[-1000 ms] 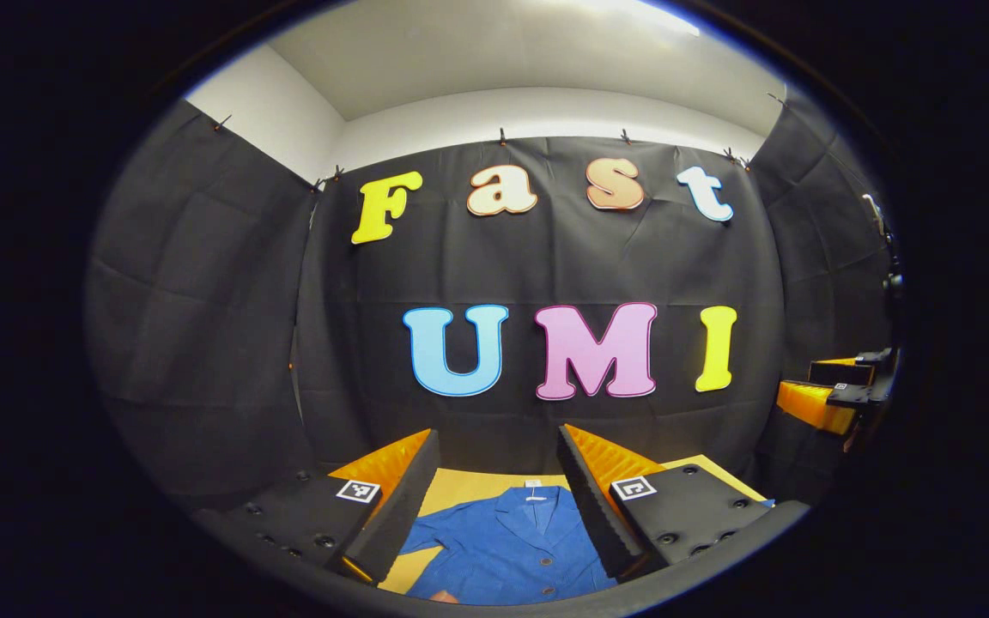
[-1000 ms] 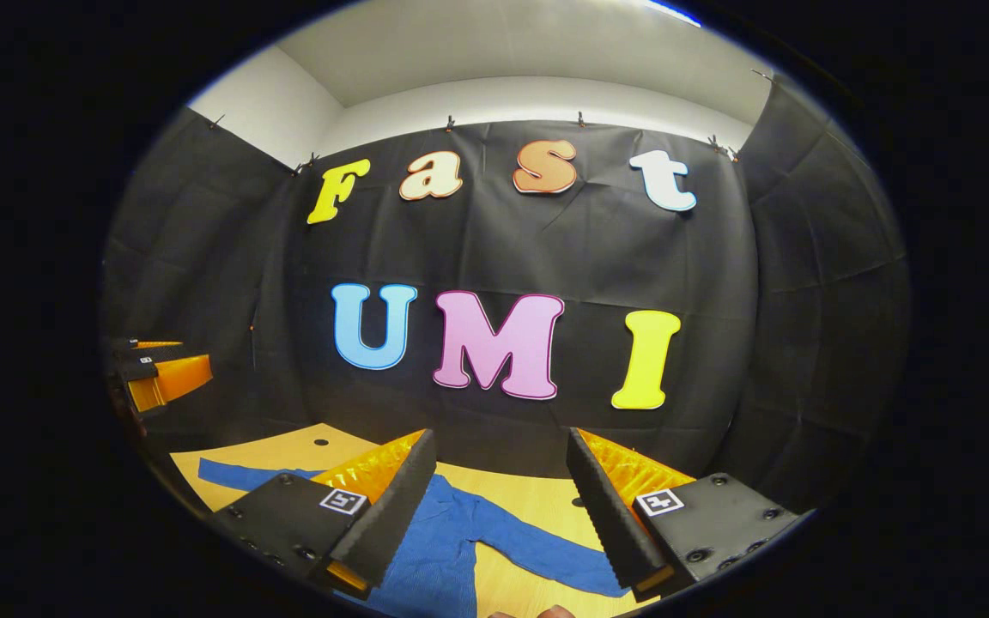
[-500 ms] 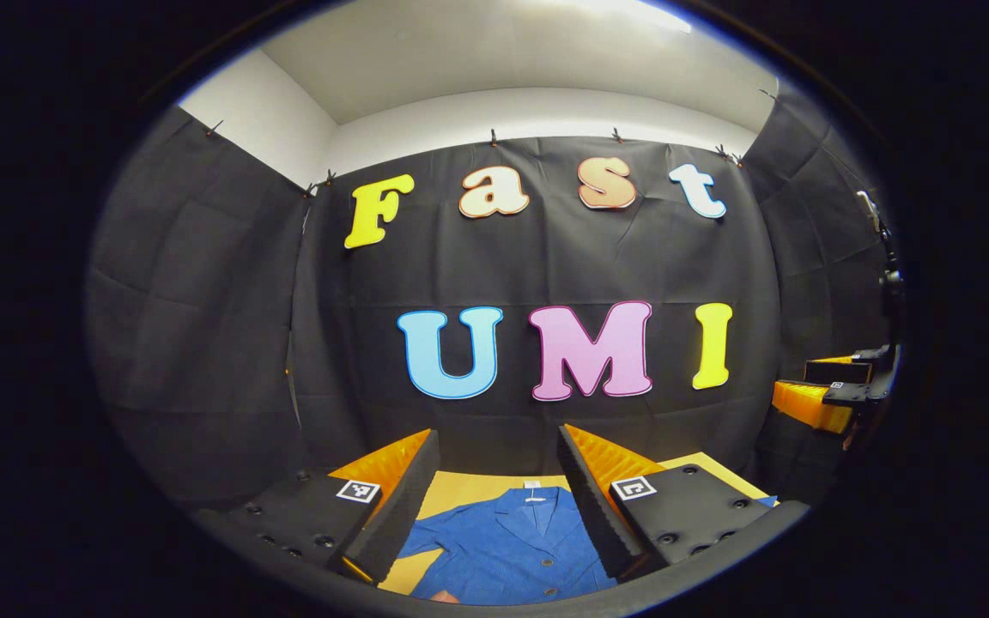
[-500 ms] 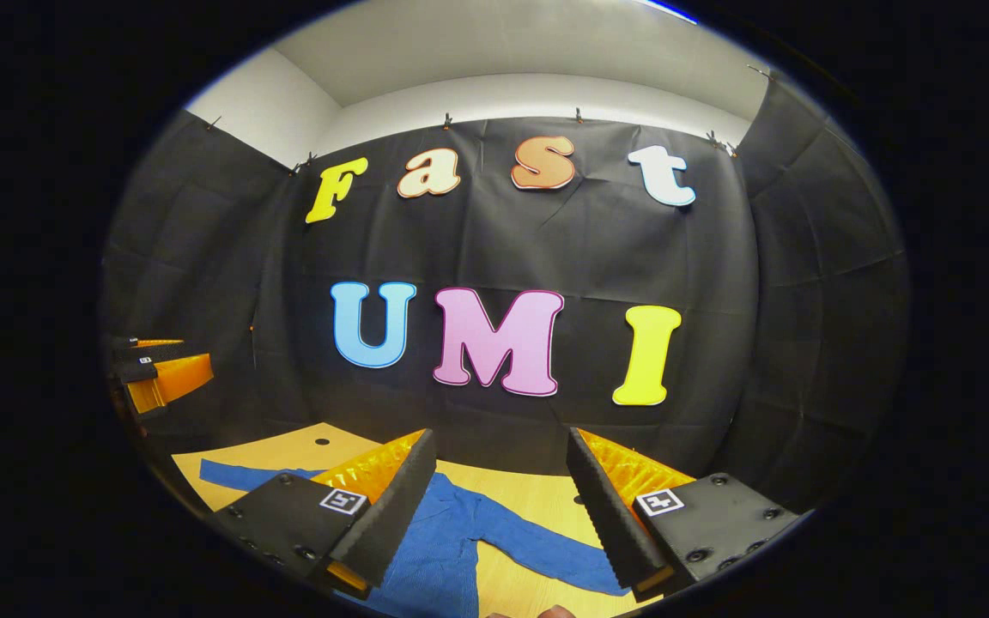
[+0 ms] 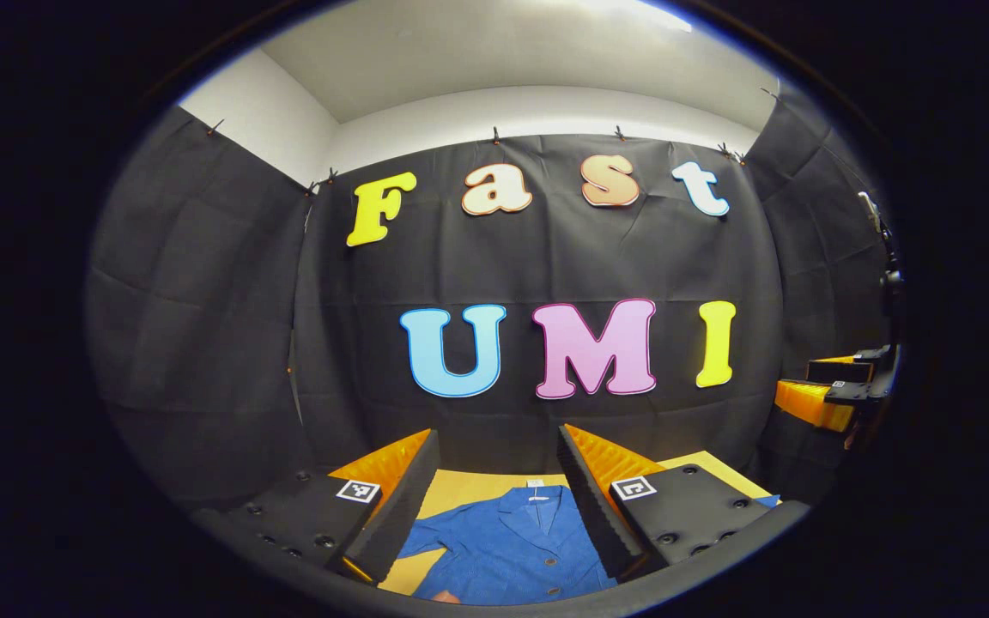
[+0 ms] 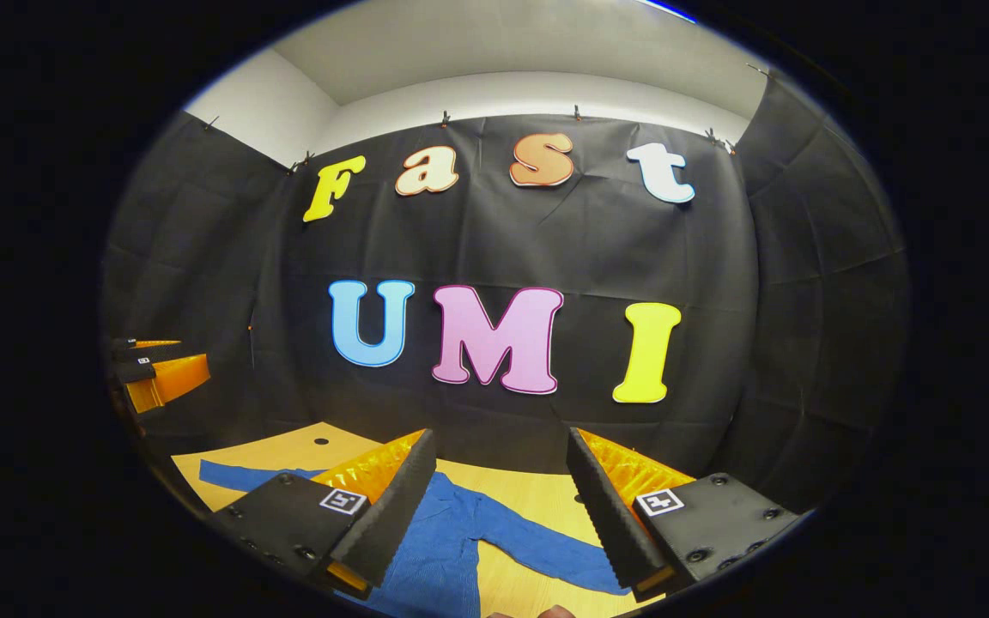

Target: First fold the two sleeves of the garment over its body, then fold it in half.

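One blue button-front cloth garment [image 5: 507,549] lies flat on the one pale wooden surface [image 6: 288,449], collar toward the black cloth wall, with both of its sleeves spread out to the sides: in the right gripper view one sleeve [image 6: 546,549] runs to 4 o'clock and the other [image 6: 233,475] to 9 o'clock. Two claws hang above it touching nothing, the left claw [image 5: 494,468] spread wide over the collar and the right claw [image 6: 499,472] spread wide over the shoulder. Bare wood borders the sleeves up to the wall.

Black cloth wall [image 5: 203,343], white ceiling [image 5: 503,51], wooden table [image 6: 288,451]
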